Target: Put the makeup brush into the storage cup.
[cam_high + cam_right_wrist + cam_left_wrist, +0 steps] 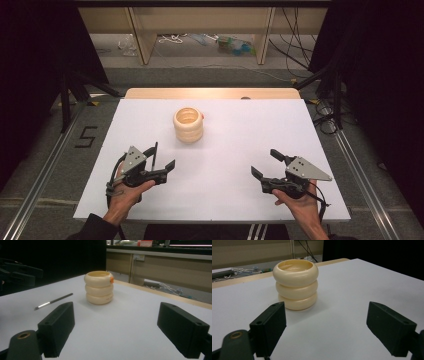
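Observation:
A cream holder shaped like three stacked rings [188, 125] stands upright in the far middle of the white table [235, 145]. It also shows in the left gripper view [296, 285] and the right gripper view [99, 287], where a small orange spot [111, 279] sits at its rim. A thin dark brush with a silver ferrule [53, 301] lies flat on the table, close to my left gripper [161, 159] in the high view [155, 152]. My left gripper [325, 325] is open and empty, pointing at the holder. My right gripper [266, 163] [115, 327] is open and empty at the near right.
A wooden strip [210, 93] borders the table's far edge. Beyond it are desk legs [142, 40] and loose cables [295, 45] on the floor. Metal rails [45, 165] run along both sides, with dark stand legs [75, 90] at the far corners.

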